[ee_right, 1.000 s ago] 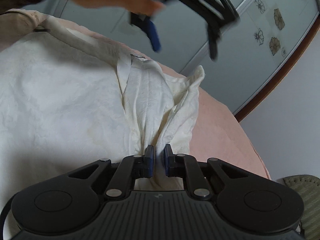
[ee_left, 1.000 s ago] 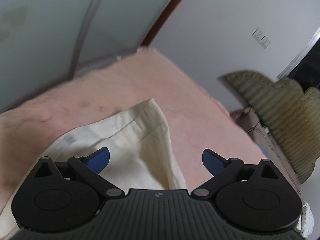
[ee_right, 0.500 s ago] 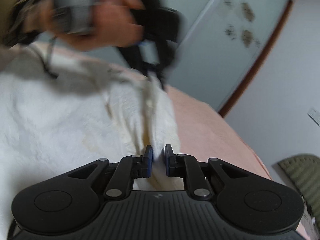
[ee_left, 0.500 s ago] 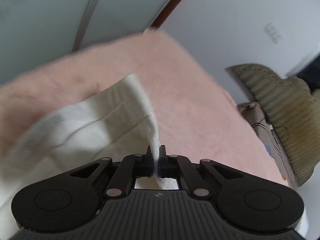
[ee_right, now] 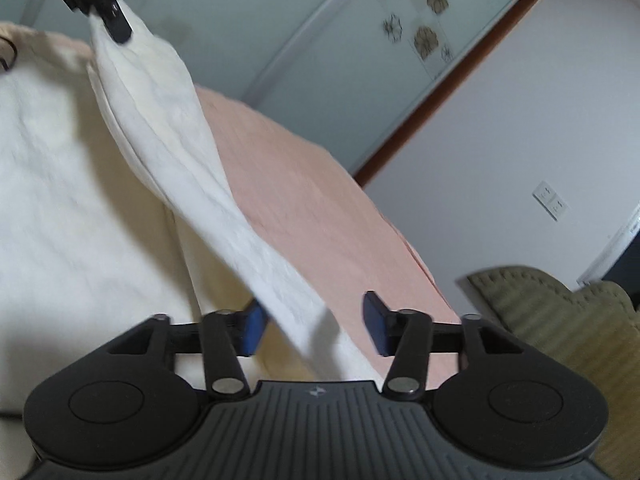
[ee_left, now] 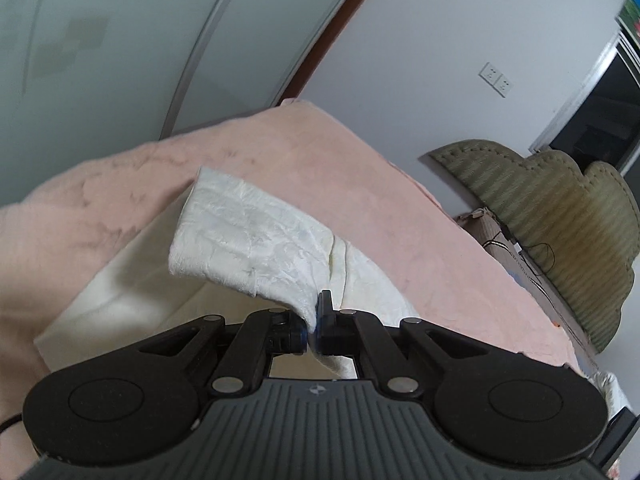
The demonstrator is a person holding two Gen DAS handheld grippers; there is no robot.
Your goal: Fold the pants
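The cream-white pants (ee_right: 60,208) lie on a pink bed cover (ee_right: 304,216). My left gripper (ee_left: 311,326) is shut on an edge of the pants (ee_left: 256,240) and holds it lifted above the bed. In the right wrist view the left gripper (ee_right: 114,26) shows at the top left, with a stretched band of the cloth (ee_right: 192,152) running down from it. My right gripper (ee_right: 316,326) is open, and that band of cloth passes between its blue pads (ee_right: 254,326) without being clamped.
The pink bed cover (ee_left: 280,148) ends at a far edge by frosted sliding doors (ee_left: 120,40) and a white wall (ee_left: 440,60). An olive striped cushion (ee_left: 560,216) and a cardboard box (ee_left: 496,236) stand at the right of the bed.
My left gripper closed on the pants edge and lifted it. My right gripper, shut on the cloth before, has opened. The cloth is now stretched between the two.
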